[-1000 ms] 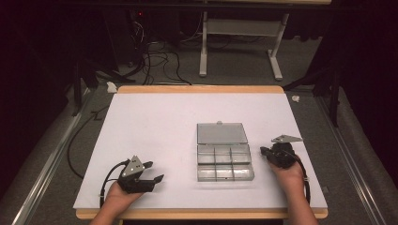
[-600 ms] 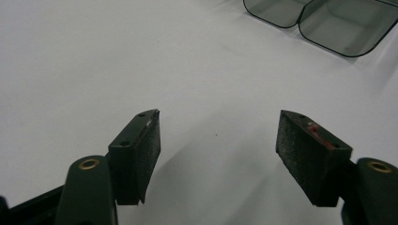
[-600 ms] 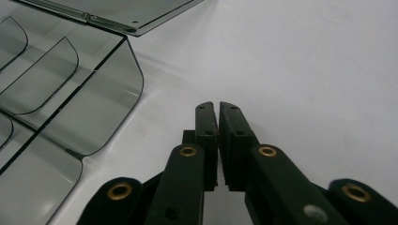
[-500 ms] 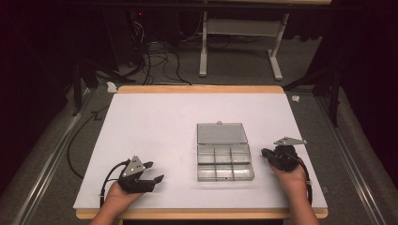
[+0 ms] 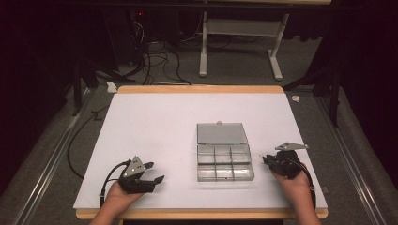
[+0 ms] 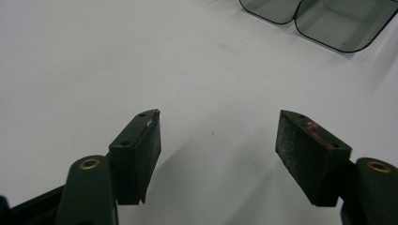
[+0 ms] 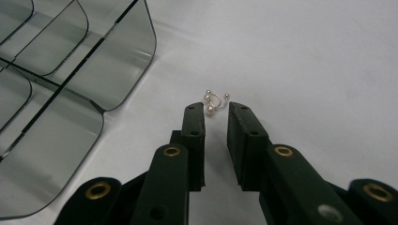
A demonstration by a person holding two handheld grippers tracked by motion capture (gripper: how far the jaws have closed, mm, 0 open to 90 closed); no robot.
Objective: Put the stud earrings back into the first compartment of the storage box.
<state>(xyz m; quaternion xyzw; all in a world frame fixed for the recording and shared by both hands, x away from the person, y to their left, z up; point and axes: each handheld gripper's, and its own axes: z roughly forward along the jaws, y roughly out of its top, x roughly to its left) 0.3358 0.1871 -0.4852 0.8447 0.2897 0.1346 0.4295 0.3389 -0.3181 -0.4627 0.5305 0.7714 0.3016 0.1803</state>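
Table with a white top takes the middle of the high view. Right of its centre lies a clear plastic organizer box, its lid folded open toward the upper side of the frame and its small compartments looking empty.

At the lower left of the high view a hand holds the left gripper low over the white surface, well apart from the box. In the left gripper view the left gripper has its jaws spread wide with nothing between them, only bare white surface, and a corner of the box is seen at the upper right of that frame.

At the lower right of the high view the other hand holds the right gripper just beside the right edge of the box. In the right gripper view the right gripper has its jaws narrowed to a small gap. A small earring with pearl-like beads lies on the white surface at the jaw tips, partly between them. I cannot tell whether the jaws touch it. The box fills the left of this frame.
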